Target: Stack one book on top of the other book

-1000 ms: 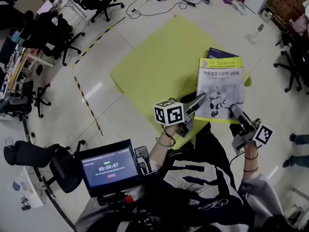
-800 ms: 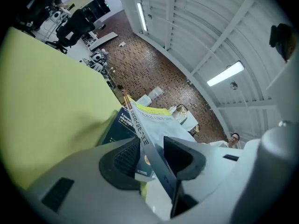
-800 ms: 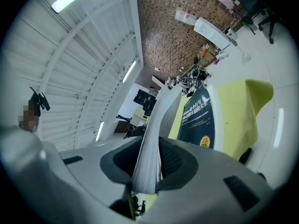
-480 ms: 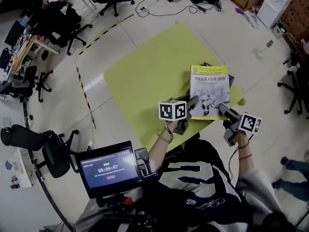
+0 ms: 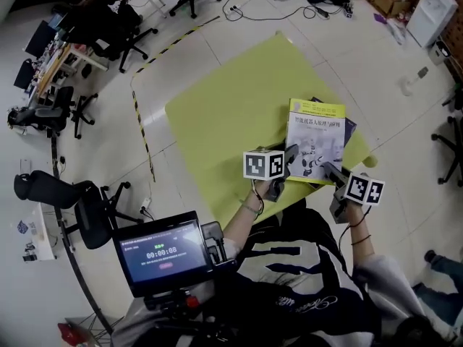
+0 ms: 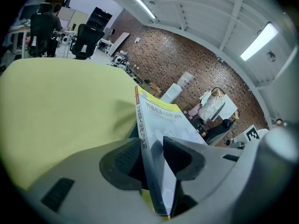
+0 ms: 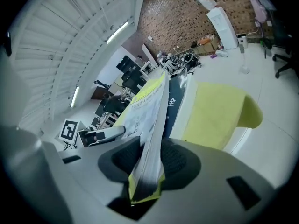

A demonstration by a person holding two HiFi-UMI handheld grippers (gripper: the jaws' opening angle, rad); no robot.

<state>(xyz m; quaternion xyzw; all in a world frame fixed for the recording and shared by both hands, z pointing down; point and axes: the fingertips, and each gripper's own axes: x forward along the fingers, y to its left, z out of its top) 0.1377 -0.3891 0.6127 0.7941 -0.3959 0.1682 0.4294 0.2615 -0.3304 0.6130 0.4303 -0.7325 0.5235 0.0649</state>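
Between both pairs of jaws sits the near edge of the white-covered, yellow-bordered paperback book (image 5: 315, 137). It appears to lie flat upon the dark blue book (image 5: 349, 126), of which only a strip is seen past its far and right-hand edges, beyond the jaws. Both books are carried by the yellow-green table (image 5: 224, 114), close to its near right corner.

The left gripper (image 5: 290, 152) is closed on the near corner at the spine side. In the left gripper view the spine is pressed against one pad and the cover is met by the other, with the book lying askew across the gap. The right gripper (image 5: 330, 170) is set on the other near corner. Its jaws are opening with the book's corner between them, and the pads appear to bear on it lightly, if at all.

The stacking itself is judged to be all but done: the upper book is down and borne by the lower one, though it is offset toward the jaws, so the edges are not squared. What is left, by this reading, is for the left jaws to be loosened as well. Both grippers would then be drawn back off the near edge without the top book being dragged along.
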